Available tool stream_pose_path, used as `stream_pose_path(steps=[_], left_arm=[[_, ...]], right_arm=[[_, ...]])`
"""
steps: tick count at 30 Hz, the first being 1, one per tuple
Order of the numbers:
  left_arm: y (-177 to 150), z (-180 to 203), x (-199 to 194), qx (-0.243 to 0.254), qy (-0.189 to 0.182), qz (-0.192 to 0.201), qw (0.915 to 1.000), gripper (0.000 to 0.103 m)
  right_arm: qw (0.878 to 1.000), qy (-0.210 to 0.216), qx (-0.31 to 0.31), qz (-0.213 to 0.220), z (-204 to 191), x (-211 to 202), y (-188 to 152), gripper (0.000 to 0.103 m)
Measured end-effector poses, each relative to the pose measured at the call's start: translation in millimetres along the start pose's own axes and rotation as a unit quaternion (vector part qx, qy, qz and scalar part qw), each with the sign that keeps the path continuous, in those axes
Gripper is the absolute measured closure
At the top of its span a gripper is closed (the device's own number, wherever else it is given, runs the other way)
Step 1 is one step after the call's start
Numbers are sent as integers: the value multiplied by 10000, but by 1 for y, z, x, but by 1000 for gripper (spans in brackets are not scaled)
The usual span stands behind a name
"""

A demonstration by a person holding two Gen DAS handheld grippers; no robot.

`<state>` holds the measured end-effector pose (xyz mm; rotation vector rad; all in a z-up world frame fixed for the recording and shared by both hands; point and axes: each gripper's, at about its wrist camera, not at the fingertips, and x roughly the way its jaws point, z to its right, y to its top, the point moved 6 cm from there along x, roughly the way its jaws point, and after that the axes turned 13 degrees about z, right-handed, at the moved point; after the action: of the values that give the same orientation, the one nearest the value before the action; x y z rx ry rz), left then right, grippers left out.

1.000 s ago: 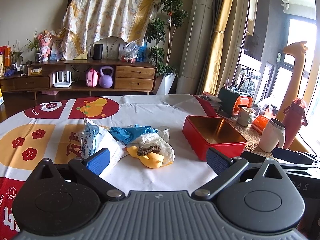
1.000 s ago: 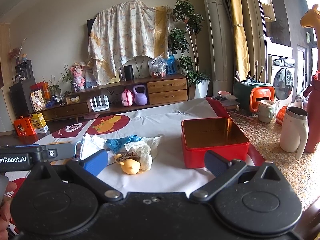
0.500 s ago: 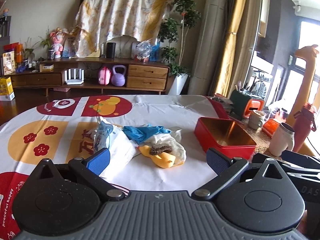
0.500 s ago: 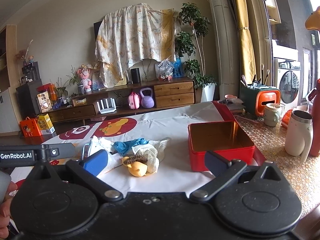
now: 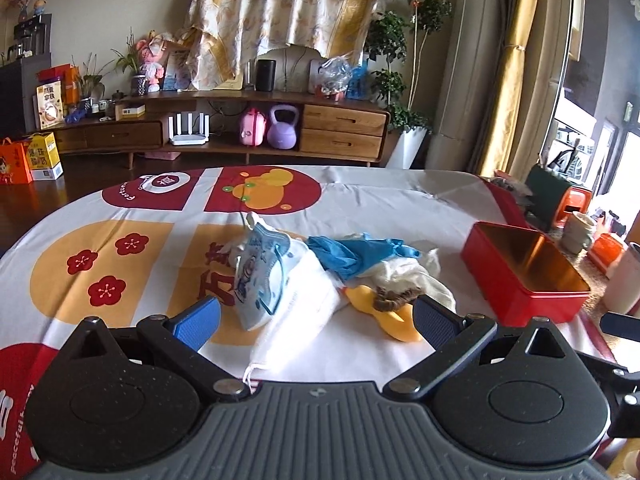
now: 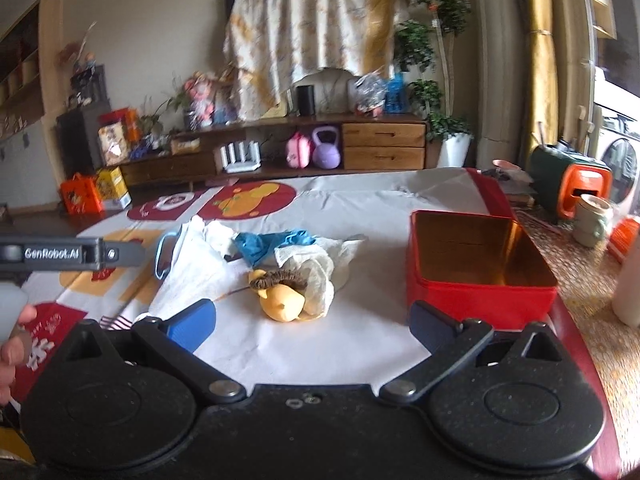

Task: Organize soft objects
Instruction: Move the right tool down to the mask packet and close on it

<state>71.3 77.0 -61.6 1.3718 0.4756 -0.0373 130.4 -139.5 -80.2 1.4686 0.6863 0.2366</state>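
Observation:
A pile of soft things lies mid-table: a printed face mask [image 5: 260,276], a white cloth [image 5: 300,320], a blue glove [image 5: 352,254], a yellow soft toy [image 5: 396,320] with a brown hair tie [image 5: 396,294] on it, and white tissue [image 5: 416,272]. The pile also shows in the right wrist view, with the toy [image 6: 282,304] and glove [image 6: 272,242]. An open, empty red tin [image 5: 524,272] [image 6: 480,264] stands right of the pile. My left gripper [image 5: 316,320] is open over the pile's near edge. My right gripper [image 6: 312,320] is open, just short of the toy.
A printed tablecloth [image 5: 120,248] covers the table. Mugs [image 6: 592,220], an orange and green holder [image 6: 576,188] and a white bottle [image 6: 630,280] stand at the right edge. The left gripper's body [image 6: 68,254] shows at left in the right wrist view. A sideboard [image 5: 240,128] stands behind.
Both grippers have moved forward and down toward the pile, which now sits closer and larger between the fingers. Both stay open. The pile and tin have not moved.

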Motion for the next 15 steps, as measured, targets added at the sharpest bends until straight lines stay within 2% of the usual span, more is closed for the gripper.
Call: stream_pose_path(steps=[8,15], left_arm=[[7,-21,54,-11,252,-22,9997,1],[18,-32,97,18,471,-36,9989,1]], right_arm=[[9973,498,-335,-420,-7,55,-9,2],[9932,724,-585,-704,-10,101,-18,15]])
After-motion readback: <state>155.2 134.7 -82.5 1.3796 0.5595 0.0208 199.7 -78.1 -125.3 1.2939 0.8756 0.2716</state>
